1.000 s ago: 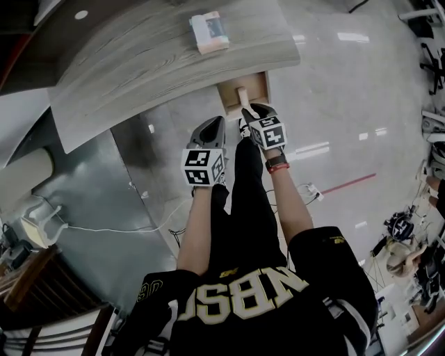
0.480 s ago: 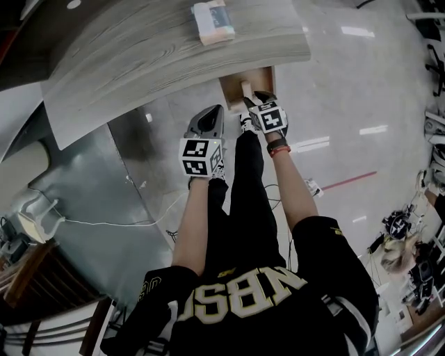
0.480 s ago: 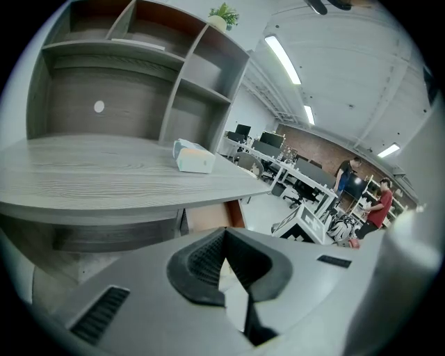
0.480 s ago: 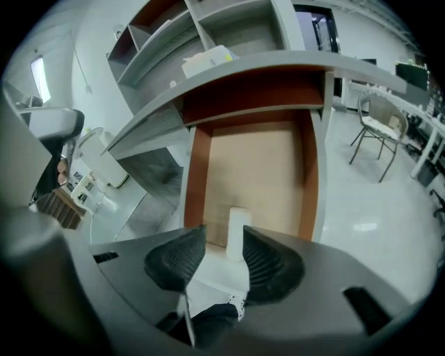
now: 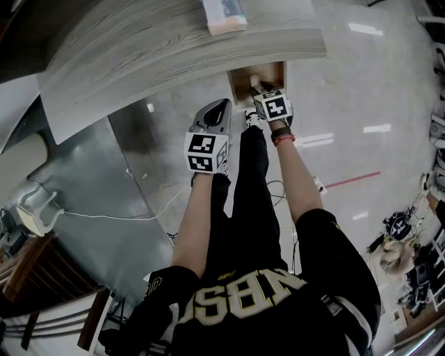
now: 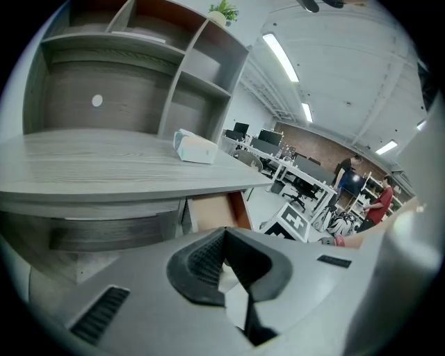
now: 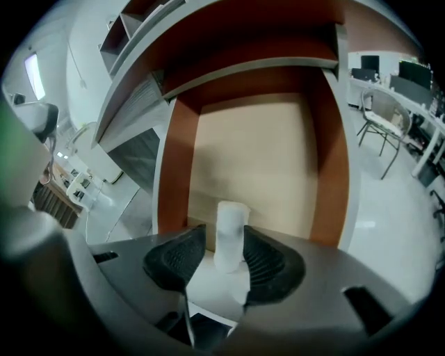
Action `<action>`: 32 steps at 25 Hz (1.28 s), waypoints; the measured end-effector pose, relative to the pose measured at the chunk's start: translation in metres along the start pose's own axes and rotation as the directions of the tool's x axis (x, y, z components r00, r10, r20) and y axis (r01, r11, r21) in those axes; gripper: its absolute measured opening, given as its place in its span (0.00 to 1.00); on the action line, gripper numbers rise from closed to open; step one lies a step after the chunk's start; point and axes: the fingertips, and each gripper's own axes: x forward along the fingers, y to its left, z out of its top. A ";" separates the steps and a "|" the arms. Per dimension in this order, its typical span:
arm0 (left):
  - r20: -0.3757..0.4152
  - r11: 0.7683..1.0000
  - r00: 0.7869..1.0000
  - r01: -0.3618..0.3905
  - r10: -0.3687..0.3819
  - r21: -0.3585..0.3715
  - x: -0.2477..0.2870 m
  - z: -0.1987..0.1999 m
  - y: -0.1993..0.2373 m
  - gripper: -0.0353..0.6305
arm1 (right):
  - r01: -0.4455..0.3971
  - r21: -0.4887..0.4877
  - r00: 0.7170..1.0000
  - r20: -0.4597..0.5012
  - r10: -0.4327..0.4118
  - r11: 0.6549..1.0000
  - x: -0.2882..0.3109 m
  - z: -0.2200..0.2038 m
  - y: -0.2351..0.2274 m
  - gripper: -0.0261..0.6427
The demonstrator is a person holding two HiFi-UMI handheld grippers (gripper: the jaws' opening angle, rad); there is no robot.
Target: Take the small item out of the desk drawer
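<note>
The wooden drawer [image 5: 240,78] stands pulled out under the grey desk [image 5: 174,42]. A small white cylinder [image 7: 229,233] stands upright on the drawer's pale floor [image 7: 257,160], and shows in the head view as a pale stub [image 5: 254,78]. My right gripper [image 7: 221,254] reaches into the drawer [image 5: 262,88]. Its jaws are opening with the cylinder between them; the left pad stands clear of it. My left gripper [image 5: 220,104] hovers left of the drawer, short of the desk edge, its pads [image 6: 208,257] closed together with nothing in them.
A small white and blue box [image 5: 224,15] lies on the desktop near its front edge, also in the left gripper view [image 6: 195,147]. Shelving rises behind the desk [image 6: 174,76]. A white cable [image 5: 125,212] runs over the floor at left. The person's legs fill the lower middle.
The right gripper has pushed forward into the drawer, closer to the desk edge. The left gripper has advanced a little with it.
</note>
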 end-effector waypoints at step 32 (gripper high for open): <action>0.056 1.000 0.998 -0.005 0.003 0.029 -0.042 0.025 -0.005 0.06 | 0.092 0.078 0.994 0.056 -0.097 0.993 -0.067 0.017 0.003 0.22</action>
